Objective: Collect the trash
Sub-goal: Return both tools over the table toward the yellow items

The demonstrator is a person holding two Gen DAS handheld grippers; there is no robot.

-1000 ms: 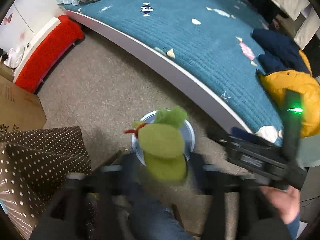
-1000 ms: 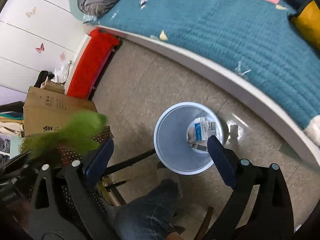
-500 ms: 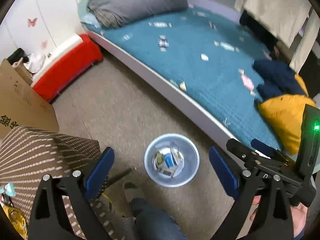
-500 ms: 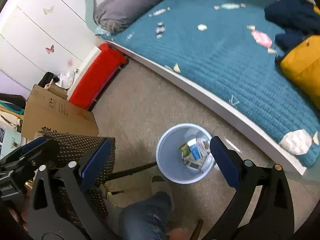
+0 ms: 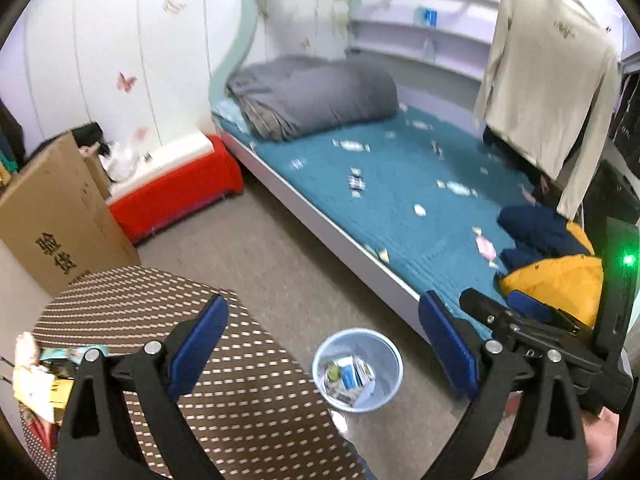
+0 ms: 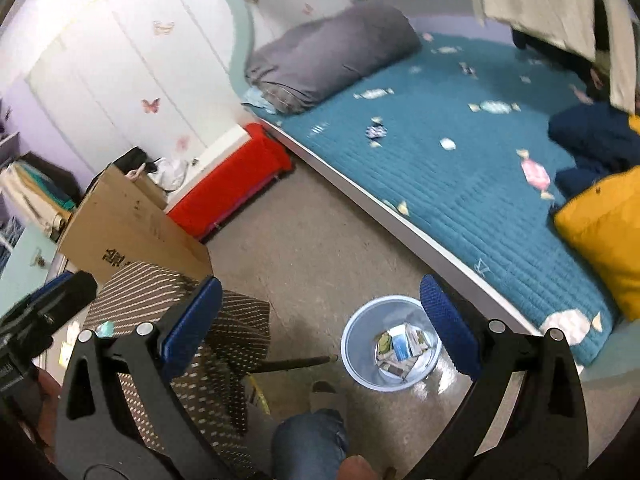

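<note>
left gripper [image 5: 322, 344]: jaws wide apart after just opening further, nothing between the pads.
right gripper [image 6: 318, 320]: jaws spread wide, empty too.
bin [image 5: 357, 369]: on the floor beside the bed edge, paper scraps already inside; at 6 o'clock in your left view, low centre between the fingers, below both hands.
next trash: likely the wrapper [image 5: 356, 183] on the blue bedspread [image 5: 400, 200], at 12 o'clock from your left gripper, well apart. Too small to call its long axis.
nearer hand: judged right, since the bed sits on that side; same wrapper [image 6: 377, 131] shows at 1 o'clock there.
table clutter [image 5: 44, 376]: 9 o'clock of left gripper, on the dotted tabletop [image 5: 240, 380]; possible alternative pick.
</note>
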